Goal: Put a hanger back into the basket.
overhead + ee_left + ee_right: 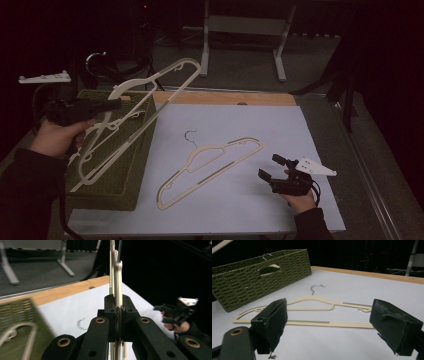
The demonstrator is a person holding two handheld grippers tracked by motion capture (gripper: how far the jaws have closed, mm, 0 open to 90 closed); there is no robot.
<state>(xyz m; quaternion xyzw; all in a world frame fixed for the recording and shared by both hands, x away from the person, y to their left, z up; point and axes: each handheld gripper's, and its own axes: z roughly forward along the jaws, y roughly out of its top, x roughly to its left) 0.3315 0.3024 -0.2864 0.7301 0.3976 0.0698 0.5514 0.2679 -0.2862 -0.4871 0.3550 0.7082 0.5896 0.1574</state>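
Nearest, right gripper (274,167) rests low on the white tabletop (280,130) at the near right; jaws spread wide, nothing between them. Just beyond its jaws lies a cream hanger (312,312) flat on the tabletop, metal hook pointing away. Left side: left gripper (117,104) raised over the green woven basket (115,185), jaws clamped tight on the edge of a second cream hanger (150,95). That lifted hanger hangs tilted in the air, upper end above the far corner of the basket, lower end down over the basket's inside. More cream hangers lie inside the basket. Farther back, a wooden strip (225,98) edges the tabletop.
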